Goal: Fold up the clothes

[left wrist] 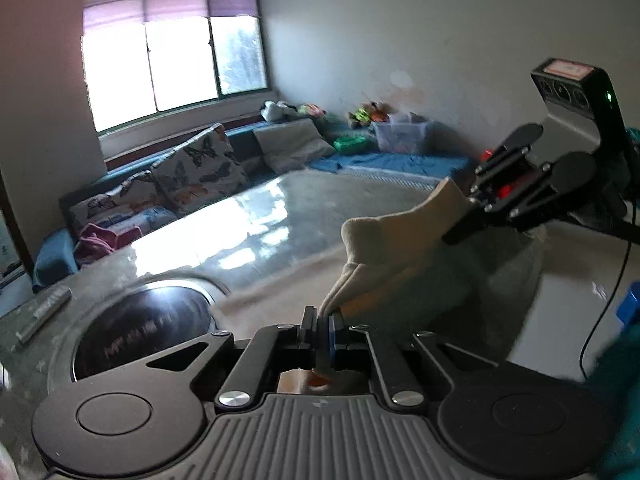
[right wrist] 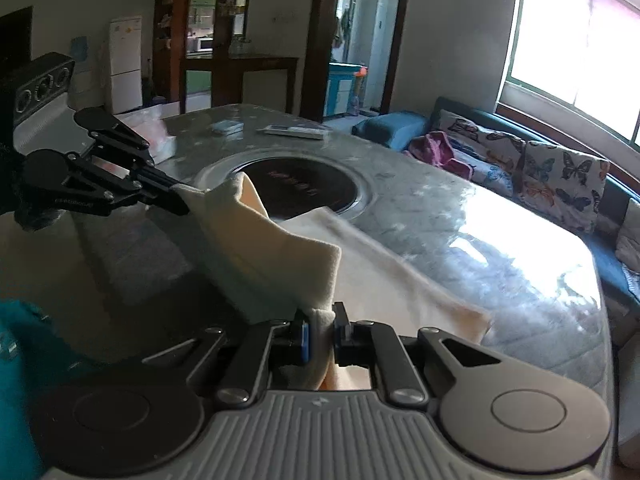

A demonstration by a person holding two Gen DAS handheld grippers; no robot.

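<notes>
A cream cloth garment [left wrist: 396, 248] hangs stretched between my two grippers above the table. My left gripper [left wrist: 325, 330] is shut on one corner of it. My right gripper [right wrist: 320, 334] is shut on the other corner; it also shows in the left wrist view [left wrist: 460, 226] at the right. In the right wrist view the garment [right wrist: 272, 256] sags between the grippers, and its lower part lies on the table [right wrist: 460, 216]. My left gripper shows there too [right wrist: 182, 200], at the left.
A round black hob [right wrist: 296, 188] is set into the table near the garment. A remote [right wrist: 296, 132] and a tissue pack lie at the far end. A sofa with butterfly cushions [right wrist: 560, 176] runs along the window side. A teal cloth [right wrist: 16, 344] is at my near left.
</notes>
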